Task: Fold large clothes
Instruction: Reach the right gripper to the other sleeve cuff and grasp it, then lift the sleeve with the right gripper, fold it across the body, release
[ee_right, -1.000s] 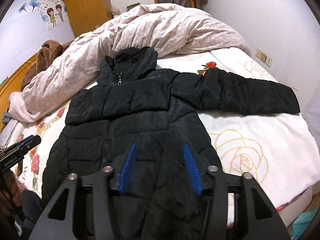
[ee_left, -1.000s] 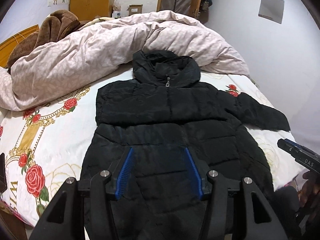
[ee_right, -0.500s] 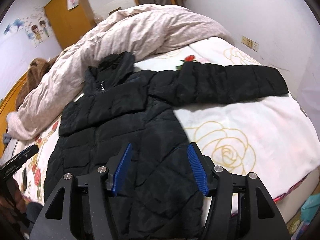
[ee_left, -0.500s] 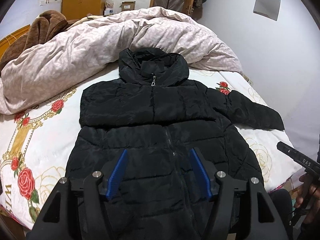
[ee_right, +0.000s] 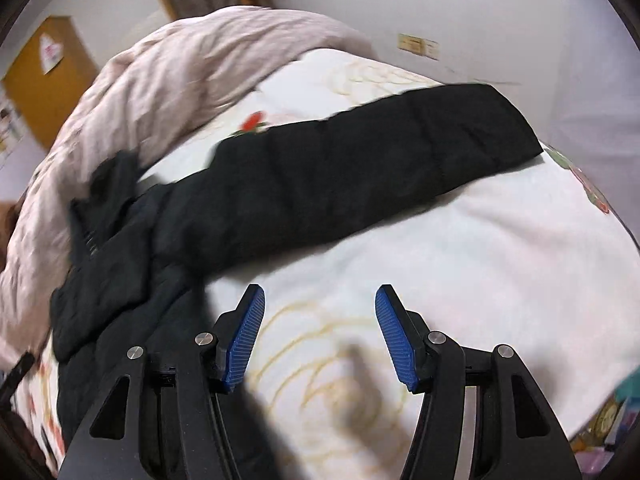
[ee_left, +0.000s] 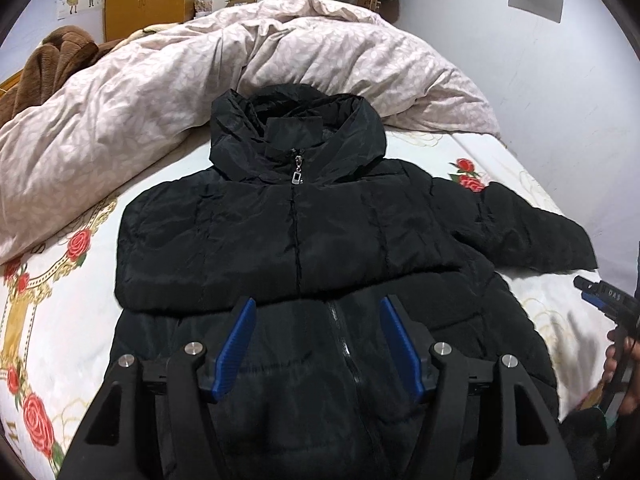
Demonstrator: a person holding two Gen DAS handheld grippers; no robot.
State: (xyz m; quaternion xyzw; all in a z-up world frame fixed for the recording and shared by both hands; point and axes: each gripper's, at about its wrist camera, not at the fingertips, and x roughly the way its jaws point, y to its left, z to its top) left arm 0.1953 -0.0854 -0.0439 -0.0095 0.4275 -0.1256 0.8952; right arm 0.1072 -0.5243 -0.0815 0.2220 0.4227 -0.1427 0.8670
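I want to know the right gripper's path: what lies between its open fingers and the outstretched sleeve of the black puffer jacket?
Only bare white bedsheet with a gold rose print. The right wrist view shows nothing else between the right gripper and the sleeve.

The jacket (ee_left: 296,240) lay flat on the bed (ee_left: 52,320), its hood (ee_left: 296,136) touching the heaped duvet (ee_left: 160,80) behind it. One sleeve (ee_right: 380,152) stretched out from the jacket's right side across the sheet toward the wall (ee_right: 520,20). A blanket (ee_left: 52,56) sat behind the duvet, left of the jacket.
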